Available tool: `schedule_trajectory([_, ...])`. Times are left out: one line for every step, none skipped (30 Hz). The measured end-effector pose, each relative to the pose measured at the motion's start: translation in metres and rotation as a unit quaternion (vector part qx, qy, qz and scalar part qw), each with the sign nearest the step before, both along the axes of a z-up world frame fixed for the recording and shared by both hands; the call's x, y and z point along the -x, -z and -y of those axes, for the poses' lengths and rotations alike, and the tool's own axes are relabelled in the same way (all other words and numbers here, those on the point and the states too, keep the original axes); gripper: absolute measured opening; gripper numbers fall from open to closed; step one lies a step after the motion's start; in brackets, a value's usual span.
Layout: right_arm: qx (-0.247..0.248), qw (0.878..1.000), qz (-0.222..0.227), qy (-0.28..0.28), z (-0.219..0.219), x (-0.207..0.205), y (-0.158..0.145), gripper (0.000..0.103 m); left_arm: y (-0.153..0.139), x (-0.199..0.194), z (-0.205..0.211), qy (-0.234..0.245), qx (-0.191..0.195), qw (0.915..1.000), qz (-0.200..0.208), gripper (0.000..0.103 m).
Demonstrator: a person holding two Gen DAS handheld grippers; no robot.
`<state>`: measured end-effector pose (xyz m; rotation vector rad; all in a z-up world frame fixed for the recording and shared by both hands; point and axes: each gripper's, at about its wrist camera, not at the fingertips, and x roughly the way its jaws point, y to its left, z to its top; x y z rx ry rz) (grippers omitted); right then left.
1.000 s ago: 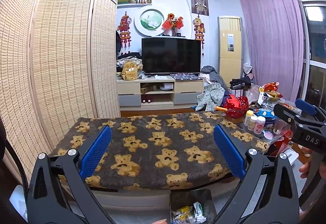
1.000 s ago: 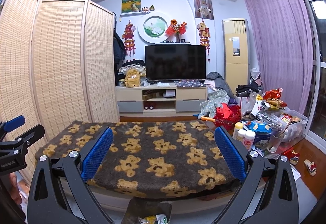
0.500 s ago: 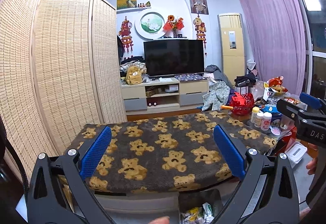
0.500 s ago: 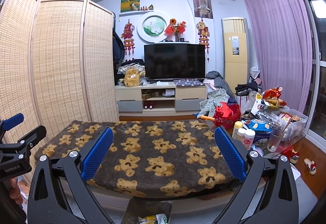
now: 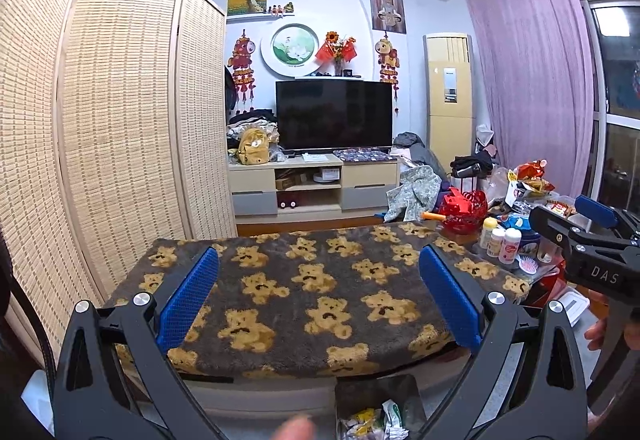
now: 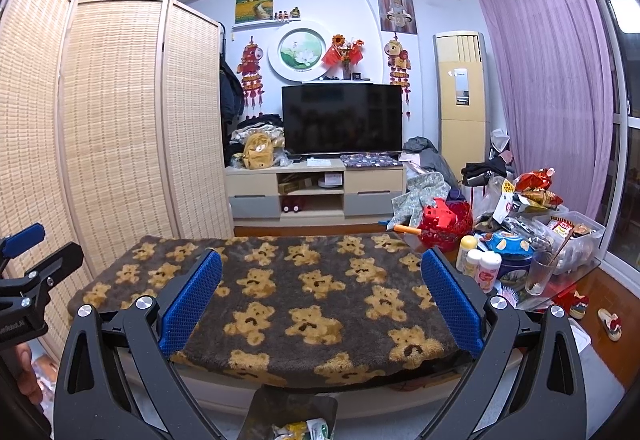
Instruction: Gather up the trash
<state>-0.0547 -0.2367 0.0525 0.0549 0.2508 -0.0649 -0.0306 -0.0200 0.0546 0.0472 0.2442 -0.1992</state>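
Nearest, a dark trash bin (image 5: 376, 396) on the floor holds crumpled white, yellow and green wrappers (image 5: 374, 420). Above it, left tongs (image 5: 318, 304) and right tongs (image 6: 320, 304) both gape wide, empty. Beyond lies the surface (image 5: 304, 280) under a teddy-bear blanket.

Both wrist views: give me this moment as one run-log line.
left gripper: open, empty | right gripper: open, empty | teddy-bear blanket: no trash seen | trash bin: below near edge, wrappers inside

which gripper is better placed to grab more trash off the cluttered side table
Right: the right gripper is open, empty, and nearer the snack wrappers; the left gripper sits farther away.
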Motion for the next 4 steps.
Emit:
schedule_trajectory([0.0,1.0,-0.001,0.0,-0.0001,-0.0003,0.0003,0.1,-0.0007,-0.0004,-0.0014,0.0,0.002,1.0,-0.001,0.095])
schedule_trajectory([0.001,1.0,-0.001,0.0,-0.0006,-0.0006,0.0002,0.1,-0.0011,-0.0012,-0.0031,0.002,0.008,1.0,-0.005,0.095])
schedule_trajectory([0.001,1.0,-0.001,0.0,-0.0008,-0.0007,0.0001,0.1,-0.0015,-0.002,-0.0048,0.004,0.013,0.9999,-0.008,0.095])
schedule_trajectory([0.0,1.0,0.0,0.001,-0.0009,-0.0002,0.0,0.1,-0.0015,-0.0031,-0.0062,0.004,0.016,0.9998,-0.011,0.095])
